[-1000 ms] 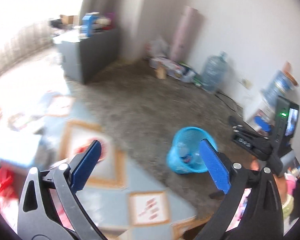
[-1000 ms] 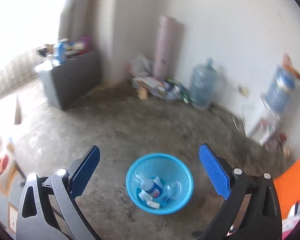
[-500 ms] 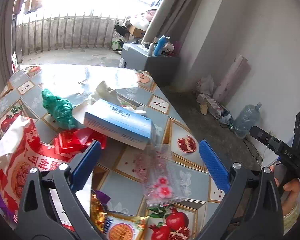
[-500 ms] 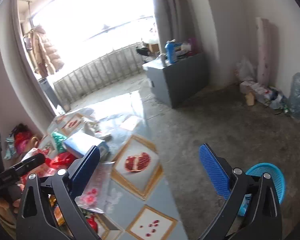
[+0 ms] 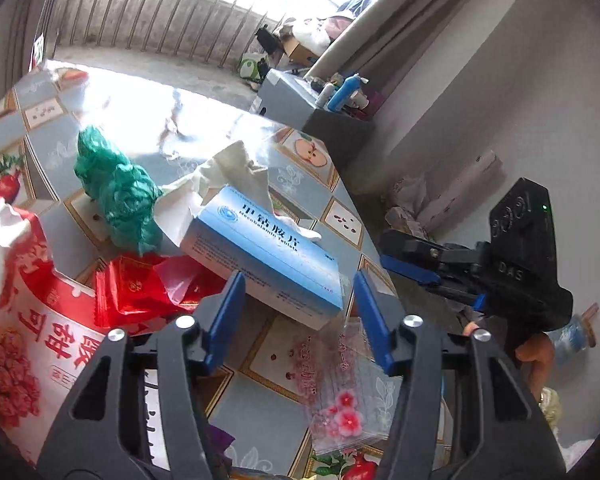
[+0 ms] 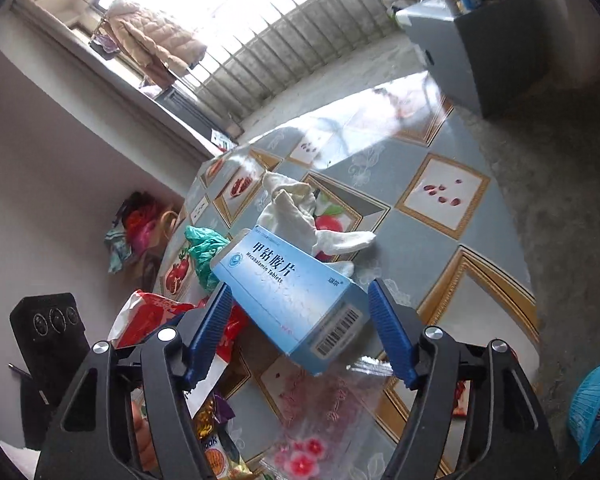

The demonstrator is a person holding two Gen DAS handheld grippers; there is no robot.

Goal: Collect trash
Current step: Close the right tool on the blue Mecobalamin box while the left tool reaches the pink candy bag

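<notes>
Left wrist view first: left gripper [image 5: 298,318] hangs over the table [image 5: 308,216] with its blue pads closing, narrower than half a second ago, nothing pinched; the near corner of the blue tablet box [image 5: 260,254] lies just past the gap, at twelve o'clock of the fingertips, and a clear flower-printed bag [image 5: 340,392] lies under the right pad; a second ago this camera saw floor and the blue basket, now only the littered tabletop; green crumpled bag [image 5: 118,196] sits at ten o'clock of the box, white tissue [image 5: 236,172] behind it at twelve, red wrapper [image 5: 140,288] at eight, red snack bag [image 5: 28,336] further out at eight o'clock; the other gripper shows at three o'clock, held in a hand.

Right wrist view: right gripper [image 6: 300,328] has swung from the floor to the table; its pads are closing, either side of the tablet box's barcode end, not yet pressing it; blue basket [image 6: 596,408] now sits at the four o'clock edge, on the floor.
</notes>
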